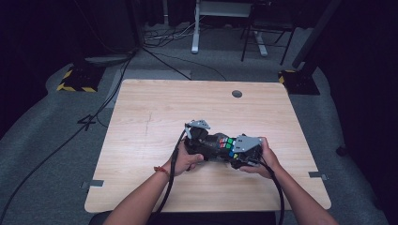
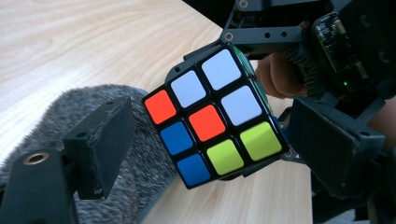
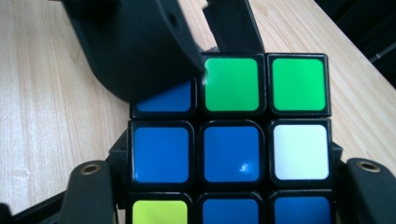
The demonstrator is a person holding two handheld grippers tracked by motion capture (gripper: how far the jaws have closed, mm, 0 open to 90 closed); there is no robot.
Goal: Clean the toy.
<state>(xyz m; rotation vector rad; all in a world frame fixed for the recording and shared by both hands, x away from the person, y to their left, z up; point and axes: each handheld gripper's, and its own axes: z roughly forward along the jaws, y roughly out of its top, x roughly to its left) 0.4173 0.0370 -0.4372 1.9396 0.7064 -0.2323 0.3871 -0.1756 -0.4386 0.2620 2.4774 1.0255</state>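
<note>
A scrambled puzzle cube (image 2: 215,116) sits tilted, held above the table.

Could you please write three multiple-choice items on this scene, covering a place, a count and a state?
1. Where is the cube?
A. Flat on the table
B. In the right gripper's jaws, above the table
C. On the floor

2. How many white stickers show on the face in the left gripper view?
A. None
B. Three
C. Nine

3. What state is the cube in?
A. Solved
B. Scrambled
C. Taken apart

Key: 1 B, the right gripper clamps the cube over the table; 2 B, three white squares sit along one corner; 3 B, each visible face mixes colours.
</note>
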